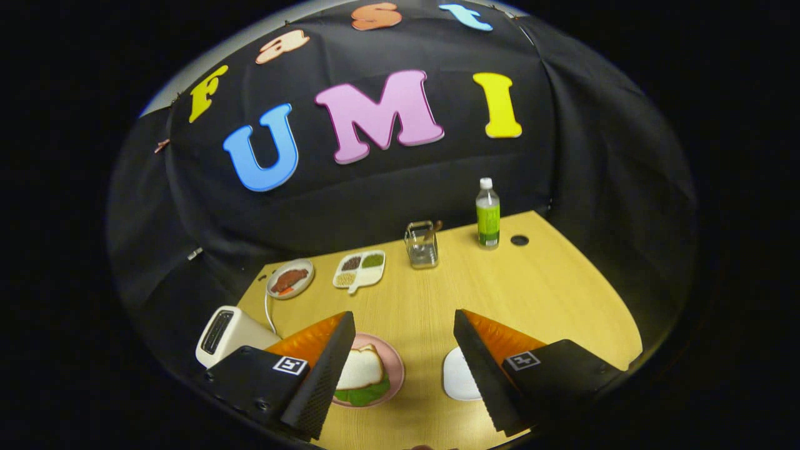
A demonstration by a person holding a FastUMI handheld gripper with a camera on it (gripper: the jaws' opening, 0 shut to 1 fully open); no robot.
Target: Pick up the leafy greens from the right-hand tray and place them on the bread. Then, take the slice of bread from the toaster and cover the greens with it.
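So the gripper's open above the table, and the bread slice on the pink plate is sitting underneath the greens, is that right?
Not quite. In the gripper view the bread slice lies on top of the greens, which stick out from under its near edge on the pink plate. The rest holds: the gripper is open above the table, holding nothing.

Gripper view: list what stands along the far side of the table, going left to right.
Round plate of food → divided tray → metal holder → bottle. All lie well beyond the open gripper, whose fingers hang apart over the near table, holding nothing.
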